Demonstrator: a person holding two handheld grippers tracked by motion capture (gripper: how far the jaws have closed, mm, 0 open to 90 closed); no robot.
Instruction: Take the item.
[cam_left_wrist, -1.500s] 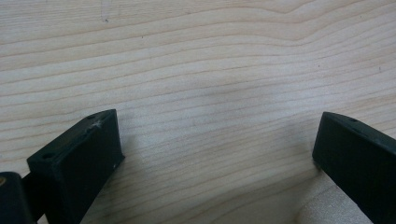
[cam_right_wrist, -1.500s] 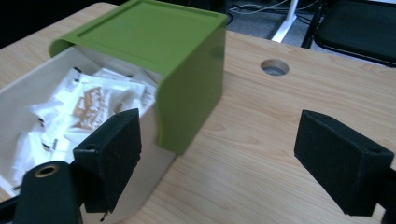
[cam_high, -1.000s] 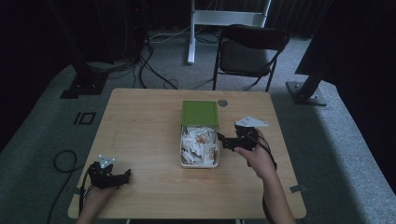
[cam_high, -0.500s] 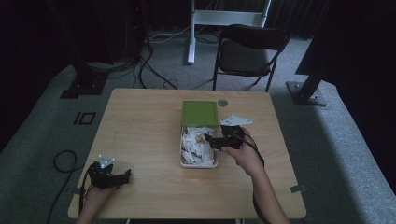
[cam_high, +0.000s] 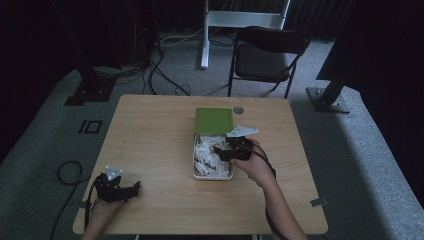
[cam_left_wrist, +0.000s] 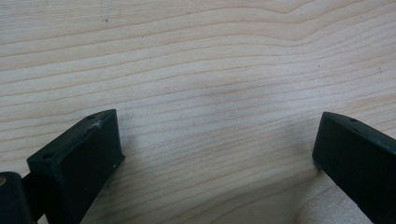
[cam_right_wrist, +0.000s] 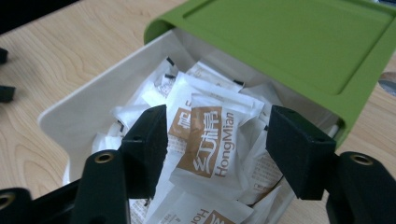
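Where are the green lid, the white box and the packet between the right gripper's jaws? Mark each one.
green lid (cam_right_wrist: 289, 51), right gripper view, on its flat top.
white box (cam_right_wrist: 79, 109), right gripper view, on its near side wall.
packet (cam_right_wrist: 208, 140), right gripper view, on its brown printed band.

Both grippers were black, w/ blocky bodies. Left gripper (cam_high: 131, 189) carried a grey three-cornered plate on top, w/ small dark screw dots at its corners; a black cable trailed from it off the table edge. Its jaws were thick matte black blocks w/ slanted faces, each w/ a small round hole on top; one had a pale scuff mark. Right gripper (cam_high: 223, 150) had a similar pale plate and a black cable running back along the forearm. Its jaws were wedge-shaped, black, on black links w/ brass-coloured pivot rivets. Forearms were bare, no sleeves visible.
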